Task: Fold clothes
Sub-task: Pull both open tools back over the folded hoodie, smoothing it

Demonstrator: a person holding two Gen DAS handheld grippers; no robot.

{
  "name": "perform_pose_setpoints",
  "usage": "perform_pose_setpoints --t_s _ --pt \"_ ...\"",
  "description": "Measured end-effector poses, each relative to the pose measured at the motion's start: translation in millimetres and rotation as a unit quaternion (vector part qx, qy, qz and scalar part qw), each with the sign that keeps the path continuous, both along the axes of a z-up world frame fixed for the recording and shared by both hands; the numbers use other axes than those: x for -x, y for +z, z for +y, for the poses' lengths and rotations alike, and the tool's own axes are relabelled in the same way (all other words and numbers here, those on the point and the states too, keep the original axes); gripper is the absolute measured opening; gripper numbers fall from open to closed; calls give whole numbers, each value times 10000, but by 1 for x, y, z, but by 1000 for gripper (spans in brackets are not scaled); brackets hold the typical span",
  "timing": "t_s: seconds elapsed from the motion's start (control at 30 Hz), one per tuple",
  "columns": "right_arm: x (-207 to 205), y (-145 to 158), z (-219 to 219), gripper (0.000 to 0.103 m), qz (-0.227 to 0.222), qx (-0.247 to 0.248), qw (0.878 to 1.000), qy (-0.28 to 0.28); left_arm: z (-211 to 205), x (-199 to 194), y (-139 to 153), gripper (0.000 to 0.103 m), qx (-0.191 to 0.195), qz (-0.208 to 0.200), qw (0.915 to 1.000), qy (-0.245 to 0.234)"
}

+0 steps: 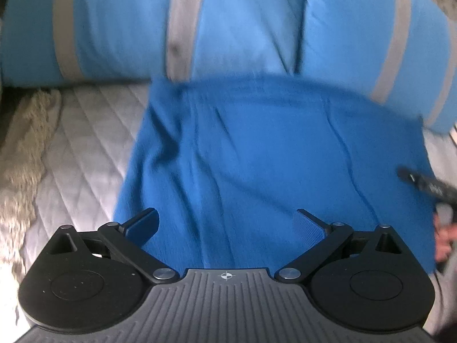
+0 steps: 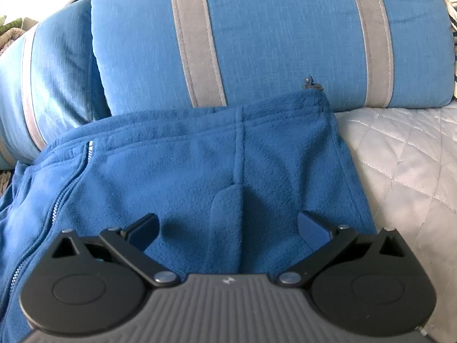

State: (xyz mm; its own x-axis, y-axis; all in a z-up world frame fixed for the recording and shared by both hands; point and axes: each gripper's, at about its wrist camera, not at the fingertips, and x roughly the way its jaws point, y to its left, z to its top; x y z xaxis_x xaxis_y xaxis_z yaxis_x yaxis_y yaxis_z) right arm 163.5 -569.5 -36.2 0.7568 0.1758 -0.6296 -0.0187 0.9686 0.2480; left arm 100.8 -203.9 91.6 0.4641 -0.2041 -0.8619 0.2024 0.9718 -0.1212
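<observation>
A blue fleece jacket (image 2: pixel 217 154) lies spread across a pale grey quilted bed cover (image 2: pixel 400 154), filling the centre of both wrist views; its far edge rests against two blue pillows with grey stripes (image 2: pixel 257 34) that span the top of each frame. In the right wrist view the right gripper (image 2: pixel 228 225) sits at the bottom centre with its jaws spread wide and nothing between them, directly over the fleece; a seam runs down the middle of the garment toward the gap between the fingers, and a zipper (image 2: pixel 57 205) with light teeth descends along the left side of the frame; a small dark zipper pull (image 2: pixel 312 84) shows at the jacket's upper right corner, against the pillow. In the left wrist view, which is blurred, the left gripper (image 1: pixel 227 225) is likewise released, its blue-padded fingers (image 1: pixel 144 224) apart above the jacket's near edge; the quilted cover shows at the left, with a beige fringed throw (image 1: pixel 22 154) along the far left edge. At the right edge of that frame, part of the other black tool and a person's hand (image 1: pixel 444 240) holding it appear beside the jacket's right border.
</observation>
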Motion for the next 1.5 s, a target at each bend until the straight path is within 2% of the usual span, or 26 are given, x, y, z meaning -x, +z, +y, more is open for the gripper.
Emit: perform_pose_setpoints --t_s 0.1,0.23,0.53,0.73,0.93,1.07,1.23,1.37,1.5 --pt "1 1 -1 100 -11 -26 10000 -5 -4 8 9 103 -133 351 9993 -65" --pt "1 1 -1 100 -13 -28 10000 -6 -12 2 -17 103 -613 858 9944 -122" --pt "-2 5 6 100 115 201 9997 3 -7 -7 -42 103 -588 811 9948 -187" --pt "-15 29 26 101 866 1001 9909 238 -4 -4 -50 103 -559 672 9960 -198" --pt "-2 63 20 102 1688 603 9836 191 -3 0 -53 103 -517 588 9967 -207" --pt "10 78 26 102 2301 622 9710 188 -1 5 -56 103 -492 530 9972 -194" --pt "28 93 42 102 2596 279 9648 313 3 7 -58 103 -492 524 9972 -180" --pt "30 93 58 102 2790 357 9588 411 0 11 -59 103 -501 494 9974 -165" --pt "27 64 63 102 3088 324 9502 256 -9 10 -57 103 -510 473 9974 -167"
